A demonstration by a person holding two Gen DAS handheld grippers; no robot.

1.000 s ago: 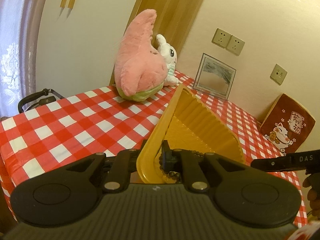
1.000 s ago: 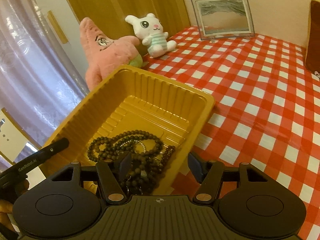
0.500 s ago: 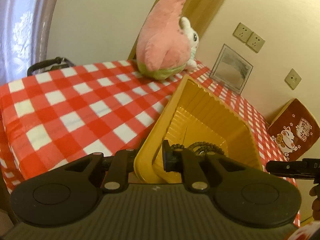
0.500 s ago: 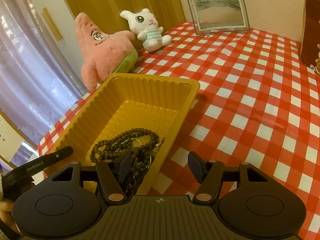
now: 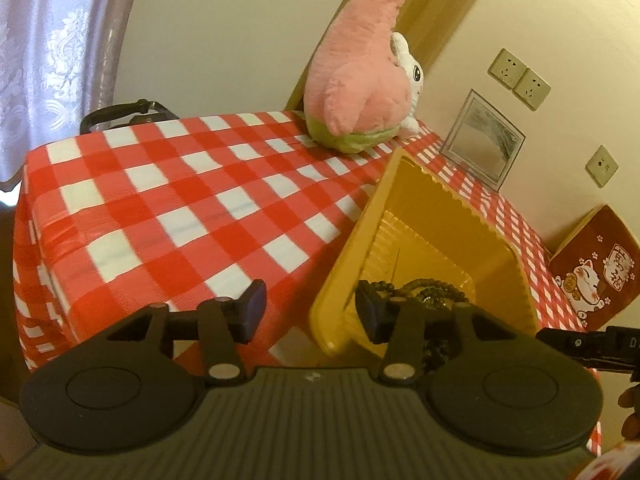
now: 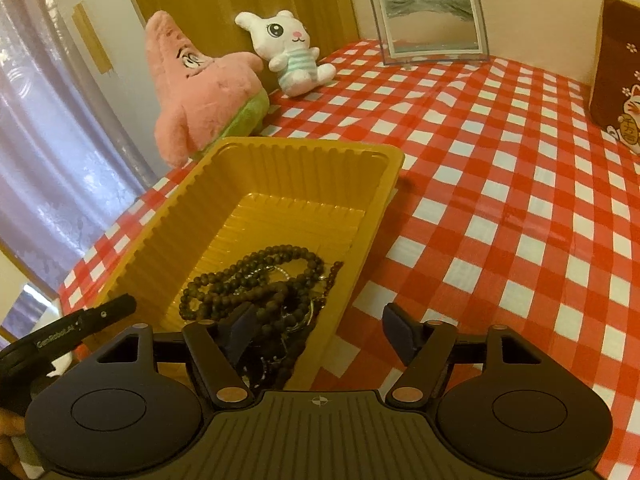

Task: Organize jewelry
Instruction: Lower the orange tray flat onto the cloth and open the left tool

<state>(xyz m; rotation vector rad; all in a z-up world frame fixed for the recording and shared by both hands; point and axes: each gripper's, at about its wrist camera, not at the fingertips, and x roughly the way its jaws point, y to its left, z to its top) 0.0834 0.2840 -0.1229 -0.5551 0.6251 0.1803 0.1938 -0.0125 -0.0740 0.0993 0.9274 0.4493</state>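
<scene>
Straddling the near corner of the yellow tray [image 5: 452, 216], the left gripper [image 5: 310, 312] has its fingers spread wide apart and clamps nothing. Its left fingertip [image 5: 253, 312] hangs over the red-and-white checked tablecloth [image 5: 168, 208], outside the tray wall. Its right fingertip [image 5: 370, 316] sits inside the tray, just beside the dark beaded jewelry [image 5: 424, 294]; contact between pad and beads cannot be confirmed from this view.

The right gripper [image 6: 320, 334] is likewise spread apart and holds nothing. Its left fingertip [image 6: 240, 330] is inside the tray [image 6: 304, 160], directly over the near end of the jewelry pile [image 6: 260, 284]. Its right fingertip [image 6: 400, 332] is outside the tray, above the tablecloth [image 6: 500, 168]. The tray's right-hand wall passes between the two fingertips.

The jewelry consists of tangled strands of dark round beads with some thinner metallic pieces mixed in. It lies heaped at the tray end nearest both grippers; the far half of the tray floor shows bare ribbed plastic.

Ahead of the fingers, beyond the tray's far rim:
- a pink star-shaped plush [image 6: 200, 80], just past the tray;
- a white rabbit plush [image 6: 290, 54], touching the pink plush;
- a framed picture [image 6: 430, 22], upright against the wall;
- a dark red cushion with a cat print [image 6: 618, 80], well to the right.

The tip of the opposite gripper is visible at the edge of each wrist view.
</scene>
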